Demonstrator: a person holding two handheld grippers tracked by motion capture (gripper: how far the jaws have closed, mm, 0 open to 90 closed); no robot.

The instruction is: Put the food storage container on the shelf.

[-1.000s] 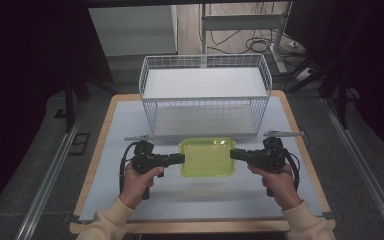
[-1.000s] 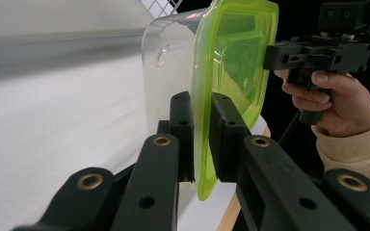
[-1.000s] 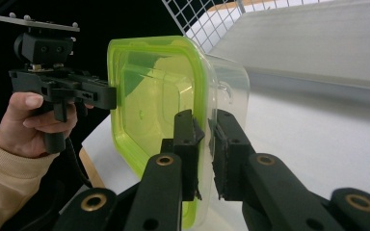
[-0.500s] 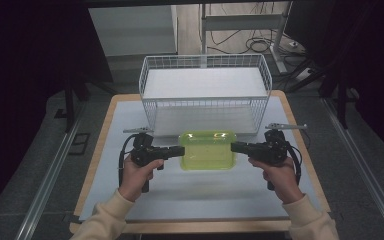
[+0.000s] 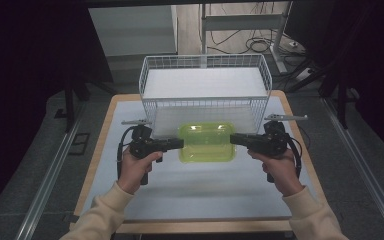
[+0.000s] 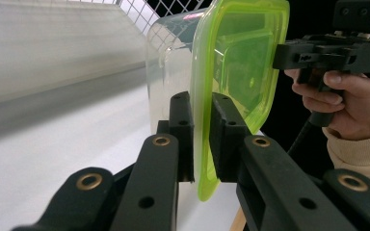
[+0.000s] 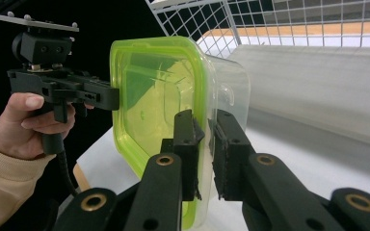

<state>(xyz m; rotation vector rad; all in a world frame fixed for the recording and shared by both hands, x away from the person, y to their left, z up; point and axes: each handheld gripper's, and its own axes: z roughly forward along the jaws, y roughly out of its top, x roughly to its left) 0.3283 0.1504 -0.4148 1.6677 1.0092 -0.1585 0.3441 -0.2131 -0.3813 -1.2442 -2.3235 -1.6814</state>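
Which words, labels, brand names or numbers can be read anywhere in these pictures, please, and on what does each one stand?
None: no readable text in any view.
Green-lidded container: lid and clear body bear no label or lettering that shows.
Left gripper and right gripper: plain black, no marking legible.
Wire basket and table: unmarked.

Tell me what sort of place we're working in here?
Likely a lab or test bench: a table with a white mat, metal rails beside it, cables on the floor behind, and dark curtains around.
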